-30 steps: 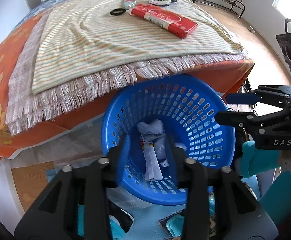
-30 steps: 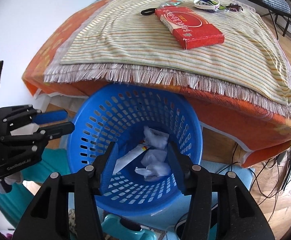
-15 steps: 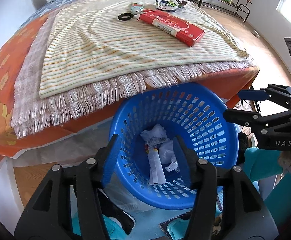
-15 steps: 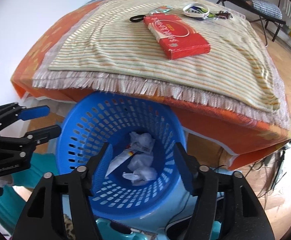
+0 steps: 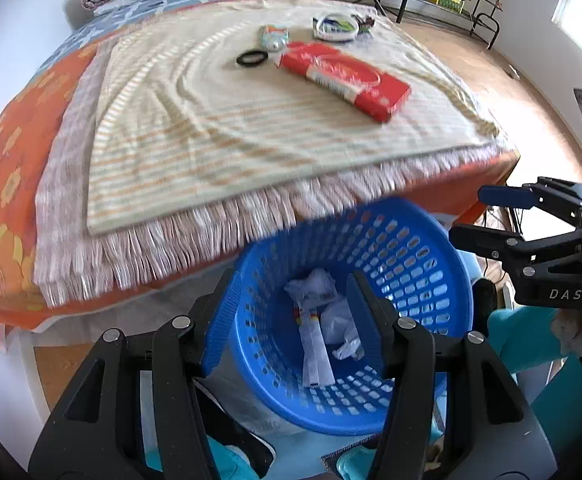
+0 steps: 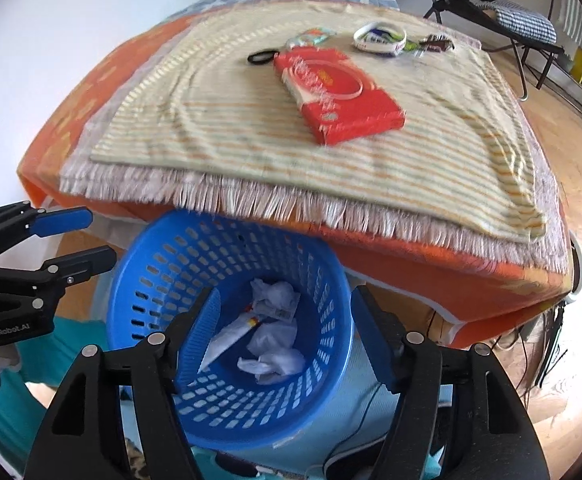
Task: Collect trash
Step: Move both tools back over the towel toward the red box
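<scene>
A blue perforated basket (image 5: pixel 431 240) stands on the floor against the table's front edge. It holds crumpled white paper (image 5: pixel 311 284) and a flattened white tube (image 5: pixel 315 356). My left gripper (image 5: pixel 293 292) hovers open above the basket with nothing between its blue pads. In the right wrist view the same basket (image 6: pixel 139 264) and paper (image 6: pixel 275 360) lie below my right gripper (image 6: pixel 285 304), which is open and empty too. Each gripper shows in the other's view, the right gripper (image 5: pixel 471 216) beside the basket's right rim and the left gripper (image 6: pixel 99 236) off its left rim.
On the table's striped fringed cloth (image 5: pixel 211 128) lie a red box (image 5: pixel 343 80), a black ring (image 5: pixel 252 58), a small tube (image 5: pixel 275 36) and a white wristband (image 5: pixel 337 26). The fringe overhangs the basket's far rim. A folding chair (image 6: pixel 503 8) stands behind on the wooden floor.
Both grippers' jaws have spread wider with nothing in them. Both have lifted and drawn back from the basket, so it looks smaller and more of the table shows.
</scene>
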Motion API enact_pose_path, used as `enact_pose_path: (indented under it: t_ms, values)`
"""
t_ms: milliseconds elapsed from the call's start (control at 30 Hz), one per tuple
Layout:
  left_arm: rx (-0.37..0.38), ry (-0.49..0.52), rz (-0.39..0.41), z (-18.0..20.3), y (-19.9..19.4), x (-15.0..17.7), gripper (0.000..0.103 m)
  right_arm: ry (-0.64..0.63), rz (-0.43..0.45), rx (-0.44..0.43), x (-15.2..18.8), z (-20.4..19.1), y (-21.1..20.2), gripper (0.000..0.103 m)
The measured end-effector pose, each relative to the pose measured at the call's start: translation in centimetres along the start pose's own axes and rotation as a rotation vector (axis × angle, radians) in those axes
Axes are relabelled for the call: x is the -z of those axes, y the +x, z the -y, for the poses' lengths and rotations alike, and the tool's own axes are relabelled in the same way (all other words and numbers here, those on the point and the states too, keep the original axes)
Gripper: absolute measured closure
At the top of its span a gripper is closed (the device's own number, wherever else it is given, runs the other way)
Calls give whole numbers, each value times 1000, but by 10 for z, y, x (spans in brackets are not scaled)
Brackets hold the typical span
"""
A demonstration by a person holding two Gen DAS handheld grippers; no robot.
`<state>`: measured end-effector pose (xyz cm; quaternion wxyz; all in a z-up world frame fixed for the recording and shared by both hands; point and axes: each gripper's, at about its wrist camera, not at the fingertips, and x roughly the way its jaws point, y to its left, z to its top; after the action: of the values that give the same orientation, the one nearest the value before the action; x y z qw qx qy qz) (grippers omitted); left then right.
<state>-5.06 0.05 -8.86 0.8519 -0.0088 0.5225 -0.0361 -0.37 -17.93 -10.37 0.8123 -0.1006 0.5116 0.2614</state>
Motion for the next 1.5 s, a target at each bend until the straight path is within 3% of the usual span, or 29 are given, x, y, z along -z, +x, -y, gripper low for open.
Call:
enact_pose_path:
  t_ms: [500, 1200, 1300, 1400, 1500]
  values:
    - [-13, 17, 71, -11, -9, -69, 47, 7, 41, 8, -41, 30, -8, 27]
    - [24, -61, 79, -44, 31, -153, 47, 42, -27, -58, -105, 68, 24, 27]
    - [31, -84, 84, -50, 38, -164, 47, 20, -23, -58, -108, 64, 27, 27]
    - [28, -89, 87, -54, 43, -173, 56, -26, -19, -50, -110, 57, 30, 27]
    - [35, -104, 83, -59, 51, -181, 57, -80, -5, -55, -115, 48, 34, 27]
